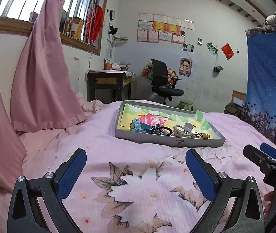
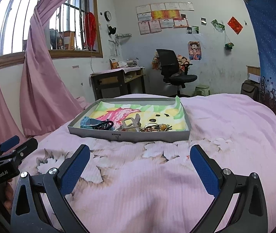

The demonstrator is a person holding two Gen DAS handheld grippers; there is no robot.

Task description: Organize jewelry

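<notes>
Matt grey cardboard tray [image 2: 149, 136] on soft floral cloth bedspread [image 2: 157, 184] (finely ribbed weave).

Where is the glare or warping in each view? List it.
Left wrist view: window blown out white, curtain bowed by fisheye, corners dark. Right wrist view: window overexposed too, bed edge curves, tray stays sharp and evenly lit.

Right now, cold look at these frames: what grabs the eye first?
The shallow gray tray on the pink floral bedspread, lined with a bright crayon-style drawing and holding a cluster of items along its near edge: a blue watch, a beige hair claw, gold-toned rings and bangles. Next, the two open grippers, left gripper and right gripper, empty, short of the tray.
</notes>
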